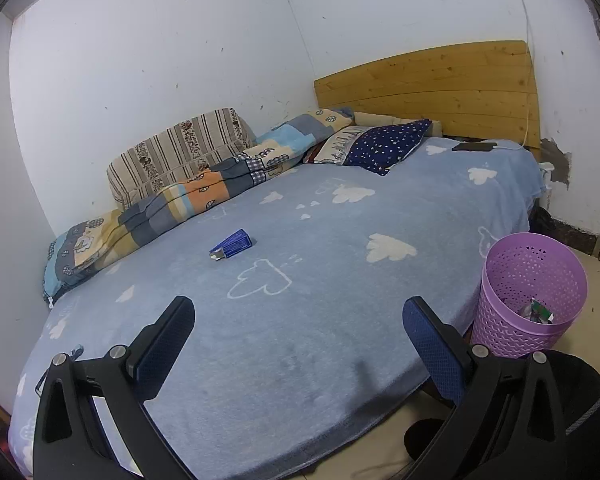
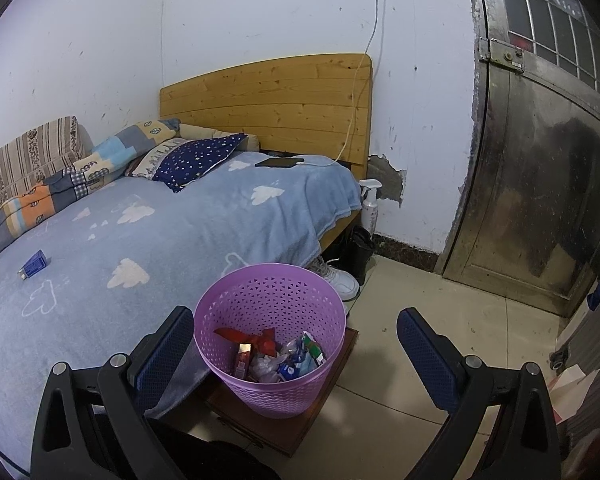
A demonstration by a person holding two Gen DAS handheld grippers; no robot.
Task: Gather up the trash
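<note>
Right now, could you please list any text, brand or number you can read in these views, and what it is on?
None can be read.
Blue box on the bed: print blurred.
Wrappers in the purple basket: print too small.
Spray bottle: no readable label.

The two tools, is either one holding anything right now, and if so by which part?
Nothing is held. The left tool and the right tool are both open and empty. The blue carton lies untouched on the bed.
</note>
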